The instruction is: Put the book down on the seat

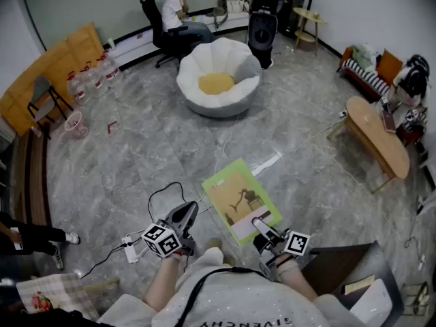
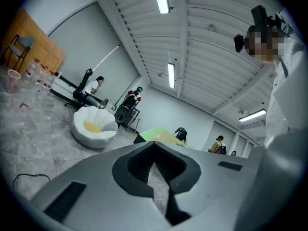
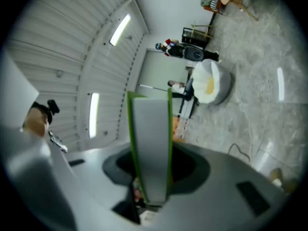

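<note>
Right tongs (image 1: 262, 229): clamped on the near edge of the green book (image 1: 240, 199), which juts forward toward the white seat (image 1: 235, 56), well short of it | Left tongs (image 1: 185, 215): closed, empty, equally short of the seat

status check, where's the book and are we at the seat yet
Right gripper shut on the book. Left gripper shut, empty. Seat far ahead, only its yellow cushion inside.

L gripper (image 1: 185, 214) sits low at near left, fingers (image 2: 101, 177) together w/ nothing betw. them, tips aimed far. R gripper (image 1: 261, 225) at near right, fingers (image 3: 216, 174) clamped on near edge of book (image 1: 240, 197). Both bare forearms (image 1: 167, 281) reach fwd from torso.
</note>
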Motion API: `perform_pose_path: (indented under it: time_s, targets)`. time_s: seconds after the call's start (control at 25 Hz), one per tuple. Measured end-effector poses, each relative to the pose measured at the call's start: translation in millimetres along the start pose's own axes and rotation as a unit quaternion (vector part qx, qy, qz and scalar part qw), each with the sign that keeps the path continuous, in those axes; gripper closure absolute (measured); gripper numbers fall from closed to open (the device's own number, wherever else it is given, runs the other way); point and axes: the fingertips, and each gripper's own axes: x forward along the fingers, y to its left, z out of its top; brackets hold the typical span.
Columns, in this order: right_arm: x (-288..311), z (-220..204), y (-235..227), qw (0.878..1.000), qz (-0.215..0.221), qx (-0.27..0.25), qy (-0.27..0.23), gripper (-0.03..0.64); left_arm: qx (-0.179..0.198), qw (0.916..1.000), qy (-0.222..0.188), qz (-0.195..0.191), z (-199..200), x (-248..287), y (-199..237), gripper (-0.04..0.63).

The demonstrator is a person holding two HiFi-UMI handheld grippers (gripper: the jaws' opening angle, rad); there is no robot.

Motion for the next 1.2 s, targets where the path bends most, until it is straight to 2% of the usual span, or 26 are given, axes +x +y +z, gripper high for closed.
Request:
perform_pose_path:
  time_s: [0.28, 0.48, 0.72, 0.96, 1.2]
  targets:
    - [-16.1, -2.2, 5.7, 1.000, 0.000, -0.009, -0.003, 0.463, -0.003, 0.9999, -0.015, -0.004, 2.0, 5.1, -8.1, 0.572]
    - [-31.3, -3.5, 4.1, 1.000, 0.000, -0.011, -0.003, 0.464, -0.006, 0.9999, -0.010, -0.003, -12.5, 4.6, -20.3, 0.572]
    - [-27.8, -1.3, -0.9, 1.000, 0.004, 0.003, 0.001, 0.464, -0.026, 0.9995, -0.002, 0.018, -18.7, 3.8, -1.4, 0.572]
    - [-5.0, 26.5, -17.1, 1.000, -0.004, 0.006, -0.004, 0.465, -0.030, 0.9994, 0.002, 0.016, -6.7, 35.8, 28.3, 0.572]
    - [36.8, 76.5, -30.4, 1.000, -0.006, 0.003, -0.019, 0.463, -0.036, 0.9994, 0.000, 0.001, 17.7, 87.5, 62.2, 0.572]
